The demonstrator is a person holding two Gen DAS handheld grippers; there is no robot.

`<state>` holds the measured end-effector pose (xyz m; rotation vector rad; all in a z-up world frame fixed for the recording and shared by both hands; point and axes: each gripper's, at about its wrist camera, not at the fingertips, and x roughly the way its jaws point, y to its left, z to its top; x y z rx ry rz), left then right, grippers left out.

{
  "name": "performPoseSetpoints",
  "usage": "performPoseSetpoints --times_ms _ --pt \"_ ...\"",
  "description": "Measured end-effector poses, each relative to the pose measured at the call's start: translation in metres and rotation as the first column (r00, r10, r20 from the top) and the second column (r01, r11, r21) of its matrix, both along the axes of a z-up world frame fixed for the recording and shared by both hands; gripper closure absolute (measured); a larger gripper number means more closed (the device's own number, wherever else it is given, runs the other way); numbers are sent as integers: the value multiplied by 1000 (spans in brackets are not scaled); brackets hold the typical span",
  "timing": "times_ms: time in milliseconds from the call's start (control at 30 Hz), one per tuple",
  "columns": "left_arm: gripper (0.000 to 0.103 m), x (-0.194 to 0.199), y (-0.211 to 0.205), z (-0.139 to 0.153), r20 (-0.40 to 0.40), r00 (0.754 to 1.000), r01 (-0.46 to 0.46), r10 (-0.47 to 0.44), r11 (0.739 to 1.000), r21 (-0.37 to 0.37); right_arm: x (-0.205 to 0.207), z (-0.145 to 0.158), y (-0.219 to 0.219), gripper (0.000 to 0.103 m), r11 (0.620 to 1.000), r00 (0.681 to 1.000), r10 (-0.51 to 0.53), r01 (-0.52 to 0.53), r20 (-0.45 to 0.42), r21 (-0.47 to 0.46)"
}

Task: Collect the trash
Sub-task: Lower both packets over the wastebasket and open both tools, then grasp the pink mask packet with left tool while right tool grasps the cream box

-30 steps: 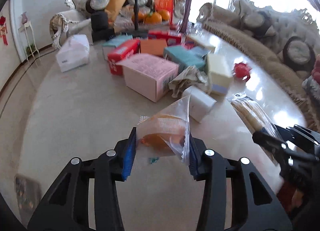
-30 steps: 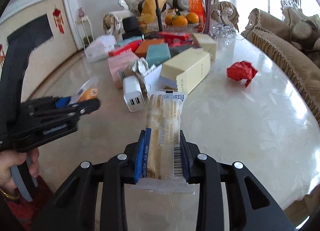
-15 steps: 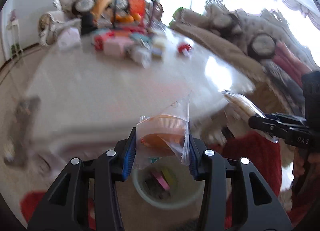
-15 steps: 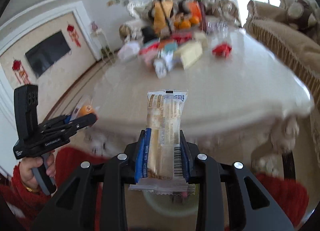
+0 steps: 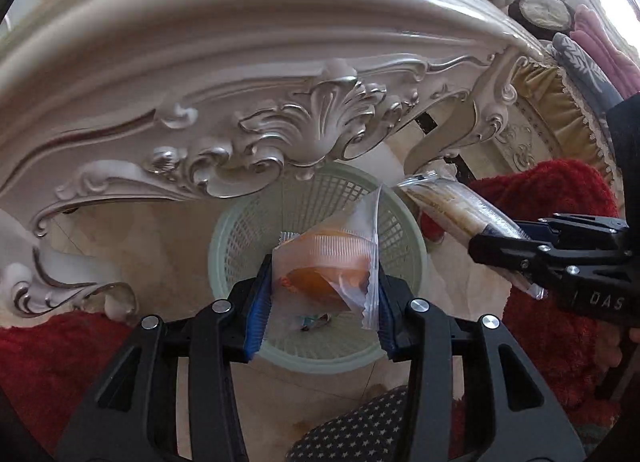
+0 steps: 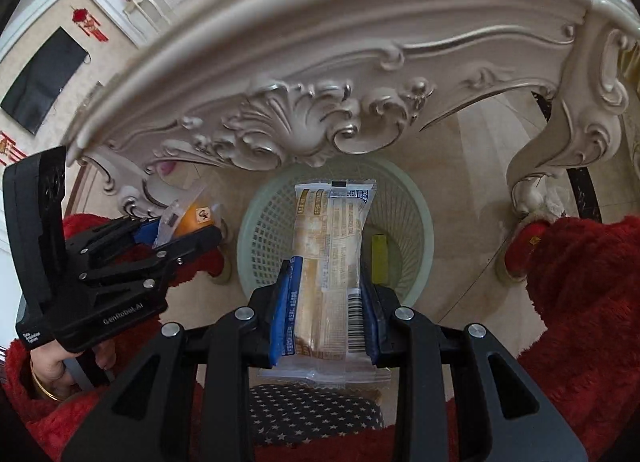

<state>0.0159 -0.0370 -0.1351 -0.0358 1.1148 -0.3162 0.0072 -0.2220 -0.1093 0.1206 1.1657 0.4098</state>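
My left gripper [image 5: 320,298] is shut on a clear orange snack wrapper [image 5: 328,262] and holds it right above a pale green mesh waste basket [image 5: 236,229] on the floor under the table edge. My right gripper [image 6: 328,302] is shut on a long beige bread wrapper [image 6: 332,246], also above the basket [image 6: 416,213]. A yellow scrap [image 6: 379,258] lies inside the basket. In the left wrist view the right gripper [image 5: 496,242] with the bread wrapper [image 5: 448,209] sits at the basket's right. In the right wrist view the left gripper [image 6: 176,238] is left of the basket.
The carved cream table apron [image 5: 280,133] and its legs [image 6: 560,149] overhang the basket closely. Red fuzzy sleeves or cloth [image 6: 580,302] lie on both sides. A star-patterned dark cushion [image 5: 360,422] is below the grippers. A sofa [image 5: 560,109] stands at the right.
Both grippers have swung down from above the tabletop to below its edge, carrying their wrappers over the waste basket. Both stay shut.
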Motion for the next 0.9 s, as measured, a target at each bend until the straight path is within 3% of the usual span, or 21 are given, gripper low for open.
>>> performPoseSetpoints --times_ms 33,100,167,267,367,533,733,900 --pt "55 3 -1 -2 -3 1000 -3 3 1000 2 3 -2 3 74 1000 1000 4 -4 2 -5" --pt "38 6 -3 -6 1 1000 -17 17 1000 10 7 -4 2 73 1000 1000 8 -8 8 -7" --pt "29 10 -3 -4 21 999 -28 28 999 22 10 -4 5 72 1000 1000 10 -10 17 -15" --pt "29 12 -4 -1 37 999 -21 20 999 26 16 -5 7 71 998 999 12 -10 39 -62" --pt "29 8 -1 2 42 999 -15 13 999 37 15 1 5 36 996 997 0 7 74 -90" --pt "29 -7 13 9 15 999 -32 31 998 45 6 13 2 36 994 993 -2 15 121 -108" --pt "29 -12 48 65 41 994 -100 102 994 -42 0 47 -2 36 998 986 -36 44 163 -48" --pt "29 28 67 135 190 962 -198 195 980 -1 36 96 -1 34 995 954 -90 96 287 -5"
